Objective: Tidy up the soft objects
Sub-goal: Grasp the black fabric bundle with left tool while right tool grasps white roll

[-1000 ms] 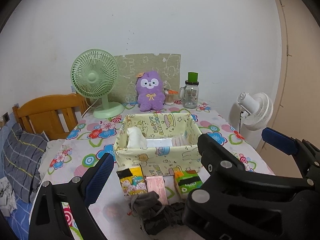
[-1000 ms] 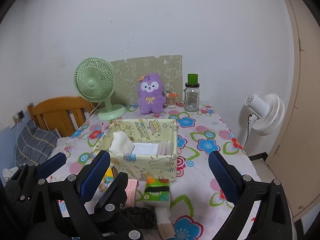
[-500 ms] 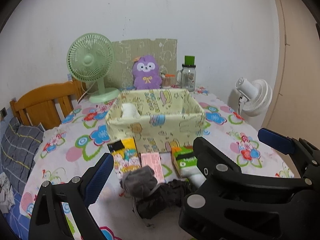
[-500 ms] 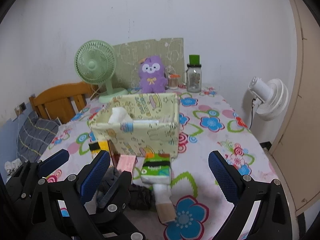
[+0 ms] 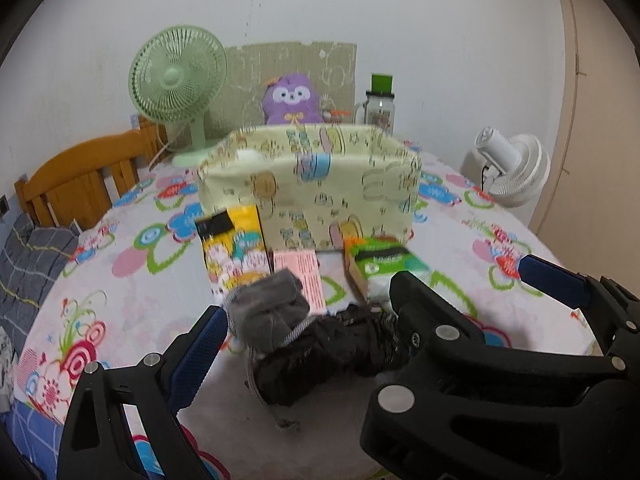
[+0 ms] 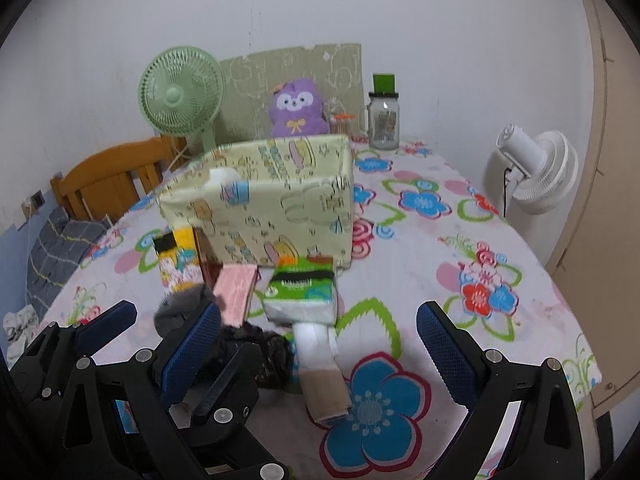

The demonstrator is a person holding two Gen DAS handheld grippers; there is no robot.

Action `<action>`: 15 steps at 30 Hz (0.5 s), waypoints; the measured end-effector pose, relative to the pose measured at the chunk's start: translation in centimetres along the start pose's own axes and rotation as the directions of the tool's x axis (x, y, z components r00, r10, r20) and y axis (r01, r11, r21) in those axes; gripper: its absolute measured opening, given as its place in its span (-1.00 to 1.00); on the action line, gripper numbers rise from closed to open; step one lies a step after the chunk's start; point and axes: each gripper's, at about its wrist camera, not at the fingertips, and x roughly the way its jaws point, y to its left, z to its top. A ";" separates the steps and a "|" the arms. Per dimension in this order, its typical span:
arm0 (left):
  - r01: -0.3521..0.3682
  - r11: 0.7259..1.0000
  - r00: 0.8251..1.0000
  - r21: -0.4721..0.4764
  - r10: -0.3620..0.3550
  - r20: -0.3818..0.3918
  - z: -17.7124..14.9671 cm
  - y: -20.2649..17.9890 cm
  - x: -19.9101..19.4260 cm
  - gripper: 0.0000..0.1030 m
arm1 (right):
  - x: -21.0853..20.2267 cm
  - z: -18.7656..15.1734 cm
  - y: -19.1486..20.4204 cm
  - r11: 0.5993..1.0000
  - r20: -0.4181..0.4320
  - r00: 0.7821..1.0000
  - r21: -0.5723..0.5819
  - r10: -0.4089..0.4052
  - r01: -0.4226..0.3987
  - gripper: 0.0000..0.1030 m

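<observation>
- The left gripper (image 5: 304, 332) hovers low over the near edge of the table, its blue-padded jaws wide apart and holding nothing.
- Directly ahead of it, between the two pads, lies a rolled grey sock (image 5: 269, 313), with a crumpled black cloth (image 5: 320, 358) touching it on the near right side.
- Together the two soft pieces run across the view from left to right, the grey roll to the left and a little farther, the black bundle nearer.
- The right gripper (image 6: 318, 344) hovers beside the left one, to its right, jaws also wide apart and empty.
- Ahead of the right gripper lies a white and tan roll (image 6: 320, 364), its long axis pointing away from the camera towards the box.
- By my judgement the left gripper is the nearer one to the sock and cloth; the right is nearer the roll.
- Just beyond, side by side, are a yellow packet (image 5: 234, 248), a pink packet (image 5: 306, 276) and a green tissue pack (image 5: 382, 266).
- Behind these stands a pale yellow fabric box (image 5: 312, 196), open at the top.
- Something white (image 6: 224, 176) shows inside at its left end; the rest of its contents are hidden by the front wall.
- Far back against the wall stand a green fan (image 5: 178, 80), a purple plush toy (image 5: 293, 100) and a jar (image 5: 380, 106).
</observation>
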 end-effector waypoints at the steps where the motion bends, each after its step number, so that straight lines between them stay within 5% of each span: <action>1: 0.000 1.000 1.000 -0.001 0.000 -0.007 -0.1 0.0 0.2 0.91 | 0.2 -0.2 0.0 1.000 -0.008 1.000 0.001 0.000 0.000 0.93; 10: 0.001 1.000 0.996 -0.028 -0.004 -0.088 -1.4 0.6 2.8 0.91 | 2.8 -1.4 0.0 1.000 -0.092 0.996 -0.008 0.001 -0.001 0.66; 15: 0.014 0.999 0.994 -0.034 -0.018 -0.109 -1.7 0.4 3.6 0.91 | 3.9 -1.7 -0.1 1.000 -0.130 0.991 0.014 0.020 -0.018 0.31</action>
